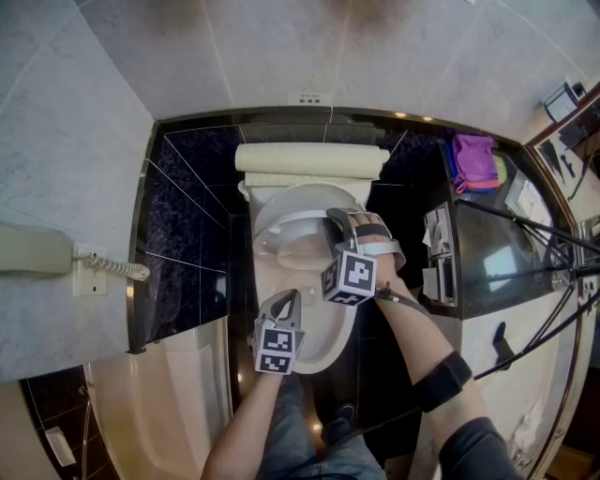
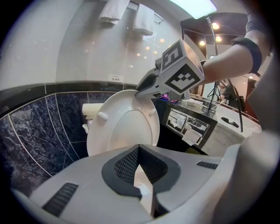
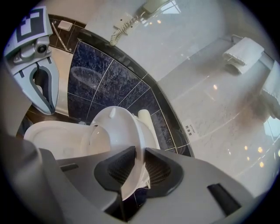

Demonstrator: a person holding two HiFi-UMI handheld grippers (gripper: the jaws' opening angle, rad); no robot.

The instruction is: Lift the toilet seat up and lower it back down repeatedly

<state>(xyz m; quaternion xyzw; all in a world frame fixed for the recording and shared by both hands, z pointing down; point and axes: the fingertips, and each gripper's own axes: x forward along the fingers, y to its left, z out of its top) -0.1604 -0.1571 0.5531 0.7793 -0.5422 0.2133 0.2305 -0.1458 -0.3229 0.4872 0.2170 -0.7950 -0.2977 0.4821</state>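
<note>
The white toilet seat (image 1: pixel 281 223) stands partly raised over the bowl (image 1: pixel 323 349), with its lid (image 1: pixel 309 159) upright behind it. My right gripper (image 1: pixel 339 221) is shut on the seat's right rim. In the right gripper view the thin seat edge (image 3: pixel 117 127) runs between the pads of the right gripper (image 3: pixel 136 154). The left gripper view shows the seat's underside (image 2: pixel 127 124), with its bumpers, tilted up, and the right gripper (image 2: pixel 145 86) on its top edge. My left gripper (image 1: pixel 286 300) hovers over the bowl's front, apart from the seat. It is shut, with nothing held (image 2: pixel 139 151).
A wall phone (image 1: pixel 37 248) with a coiled cord hangs at the left. At the right is a dark counter (image 1: pixel 487 253) with a purple cloth (image 1: pixel 473 159), stands and cables. A bathtub (image 1: pixel 169 394) lies at lower left. Dark blue tiles surround the toilet. Towels (image 2: pixel 114 11) hang above.
</note>
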